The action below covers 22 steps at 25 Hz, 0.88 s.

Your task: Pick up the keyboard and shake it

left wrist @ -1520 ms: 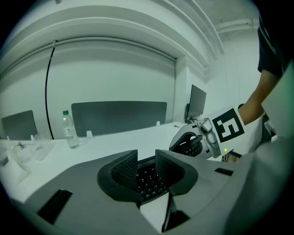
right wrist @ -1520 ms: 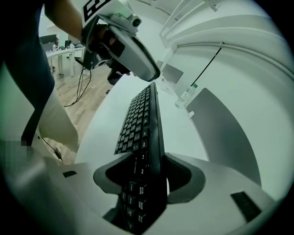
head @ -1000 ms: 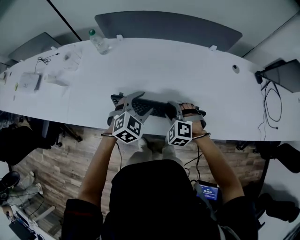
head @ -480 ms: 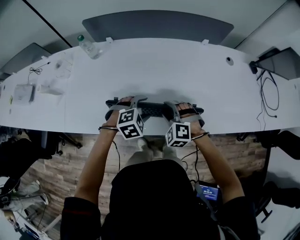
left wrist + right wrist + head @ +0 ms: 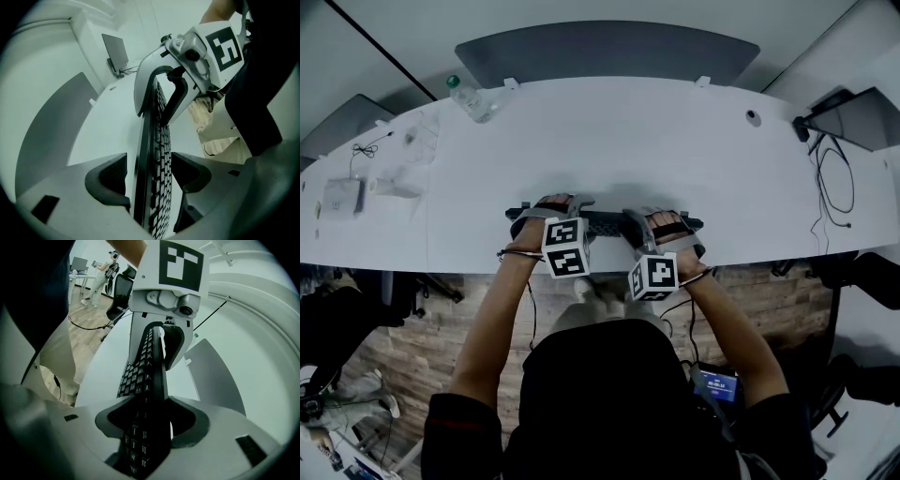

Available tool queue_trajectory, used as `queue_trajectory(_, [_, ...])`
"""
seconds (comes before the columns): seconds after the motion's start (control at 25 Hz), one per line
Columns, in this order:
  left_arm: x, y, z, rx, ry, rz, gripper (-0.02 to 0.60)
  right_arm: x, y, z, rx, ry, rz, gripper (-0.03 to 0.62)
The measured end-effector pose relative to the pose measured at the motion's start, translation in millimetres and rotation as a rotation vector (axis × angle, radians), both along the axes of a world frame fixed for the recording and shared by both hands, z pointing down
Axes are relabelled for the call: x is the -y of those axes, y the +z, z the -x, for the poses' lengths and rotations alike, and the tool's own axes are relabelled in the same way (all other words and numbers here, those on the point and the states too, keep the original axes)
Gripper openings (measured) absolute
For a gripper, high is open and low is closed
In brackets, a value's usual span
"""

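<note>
Left side first: the left gripper (image 5: 553, 208) has its jaws closed on the left end of the black keyboard (image 5: 605, 223). In the head view you mostly get the marker cube and the hand on top, so the grip itself is hidden there. The left gripper view sorts it out. The board runs edge-on straight out from between the jaws, keys facing that gripper's right jaw, with a thin sliver of light beside the left one near its tip.

The keyboard lies along the near edge of the white table (image 5: 609, 141), and I honestly can't tell from any view if it's resting on it or just off it.

At the far end the right gripper (image 5: 652, 230) is clamped on too. Its own view shows the board filling the gap, pads tight on both faces. That view also catches a person (image 5: 104, 268) and an office chair (image 5: 119, 291) well beyond the left gripper. Only the head view shows the bottle (image 5: 467, 96), far off past the left gripper.
</note>
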State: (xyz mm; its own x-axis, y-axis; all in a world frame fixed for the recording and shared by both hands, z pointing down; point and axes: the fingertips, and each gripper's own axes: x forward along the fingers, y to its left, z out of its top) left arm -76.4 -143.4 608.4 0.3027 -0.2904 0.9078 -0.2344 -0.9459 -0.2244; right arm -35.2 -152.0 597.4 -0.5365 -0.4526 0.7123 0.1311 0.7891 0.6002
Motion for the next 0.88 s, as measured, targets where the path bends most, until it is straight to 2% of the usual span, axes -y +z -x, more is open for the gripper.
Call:
queue_trajectory(0.12, [-2, 7, 0, 0.036, 0.029, 0.025, 0.298, -1, 2, 3, -0.004, -0.013, -0.024, 0.222])
queue_trajectory(0.28, [-7, 15, -4, 0.033, 0.033, 0.052, 0.295, -2, 4, 4, -0.006, -0.010, -0.025, 0.222])
queue_trajectory(0.32, [-6, 17, -4, 0.043, 0.039, 0.039, 0.281, -2, 4, 4, -0.006, -0.010, -0.027, 0.222])
queue_trajectory(0.4, [-3, 19, -3, 0.059, 0.050, 0.015, 0.212, -1, 3, 4, -0.004, -0.011, -0.037, 0.222])
queue_trajectory(0.88, [-7, 13, -5, 0.023, 0.034, 0.059, 0.145, -3, 1, 3, -0.017, -0.011, -0.056, 0.222])
